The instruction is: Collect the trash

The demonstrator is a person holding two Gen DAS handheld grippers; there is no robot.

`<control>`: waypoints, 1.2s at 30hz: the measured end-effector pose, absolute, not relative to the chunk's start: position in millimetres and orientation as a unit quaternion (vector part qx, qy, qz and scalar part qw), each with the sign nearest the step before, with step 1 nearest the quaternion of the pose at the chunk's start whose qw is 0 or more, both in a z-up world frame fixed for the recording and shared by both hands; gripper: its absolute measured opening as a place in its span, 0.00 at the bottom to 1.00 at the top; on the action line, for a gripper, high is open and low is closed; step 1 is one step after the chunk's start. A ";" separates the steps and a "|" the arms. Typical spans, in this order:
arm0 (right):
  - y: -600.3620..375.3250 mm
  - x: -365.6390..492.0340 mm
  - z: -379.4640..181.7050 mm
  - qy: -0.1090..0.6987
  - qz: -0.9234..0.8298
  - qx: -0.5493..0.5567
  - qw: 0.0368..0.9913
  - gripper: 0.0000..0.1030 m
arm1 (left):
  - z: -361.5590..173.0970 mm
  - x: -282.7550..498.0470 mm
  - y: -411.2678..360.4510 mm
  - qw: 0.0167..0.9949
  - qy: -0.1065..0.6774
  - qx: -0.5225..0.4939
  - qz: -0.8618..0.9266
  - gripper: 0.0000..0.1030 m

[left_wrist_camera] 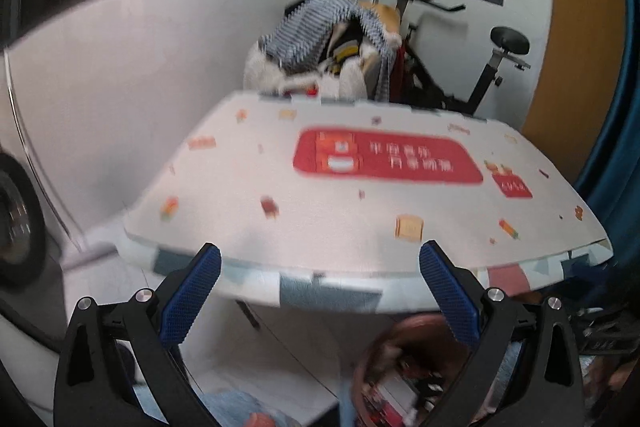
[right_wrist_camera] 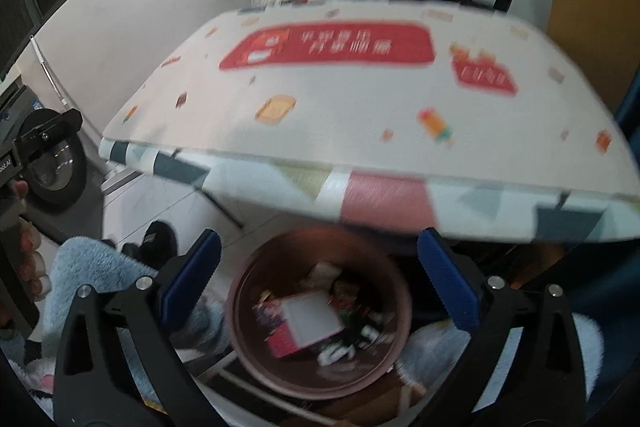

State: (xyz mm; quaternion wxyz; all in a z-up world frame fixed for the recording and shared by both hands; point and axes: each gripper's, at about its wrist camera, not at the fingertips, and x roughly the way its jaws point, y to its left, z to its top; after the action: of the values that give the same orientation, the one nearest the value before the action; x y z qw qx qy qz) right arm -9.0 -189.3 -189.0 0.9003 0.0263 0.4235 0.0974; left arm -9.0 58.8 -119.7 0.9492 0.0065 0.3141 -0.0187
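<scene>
Right wrist view looks down past the right gripper [right_wrist_camera: 319, 279], whose blue-padded tongs are spread wide with nothing between them, into a brown round bin [right_wrist_camera: 320, 315] at lower centre of the frame. The trash [right_wrist_camera: 308, 323] already lies inside it: a red-and-white carton and smaller scraps, blurred. Above the bin, across the middle of the frame, runs the table [right_wrist_camera: 360, 115], its printed top bare of litter.

In the left wrist view the left gripper [left_wrist_camera: 320, 287] is likewise spread and empty, level with the table edge [left_wrist_camera: 280, 283]; the bin's rim [left_wrist_camera: 384, 339] shows at lower right.

Judging from this, collection looks close to done. A good next step would be a slow sweep of both cameras over the tabletop and the floor near the bin for missed scraps, keeping the tongs apart until a piece sits squarely between the pads.

A red banner [right_wrist_camera: 328, 47] on the tabletop carries white Chinese characters, too blurred to read.
</scene>
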 end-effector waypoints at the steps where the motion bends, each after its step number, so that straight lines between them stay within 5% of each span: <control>1: -191.5 -10.5 -175.3 0.404 0.093 0.022 0.910 0.94 | -112.7 -10.1 55.3 0.953 0.303 0.013 -0.020 0.94; 13: -219.6 -17.6 -67.5 0.289 0.079 0.022 0.954 0.94 | -16.1 -44.6 9.8 0.984 0.168 0.057 -0.020 0.94; 36: -230.7 -34.2 -15.1 0.250 0.068 0.012 0.966 0.94 | 5.9 -44.8 5.6 0.981 0.180 0.022 -0.062 0.94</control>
State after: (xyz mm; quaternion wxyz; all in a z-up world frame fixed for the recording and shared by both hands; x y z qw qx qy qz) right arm -34.2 -230.7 -15.1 0.9658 0.0121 0.2498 0.0680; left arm -44.8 5.6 5.9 0.9815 0.0223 0.1799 -0.0621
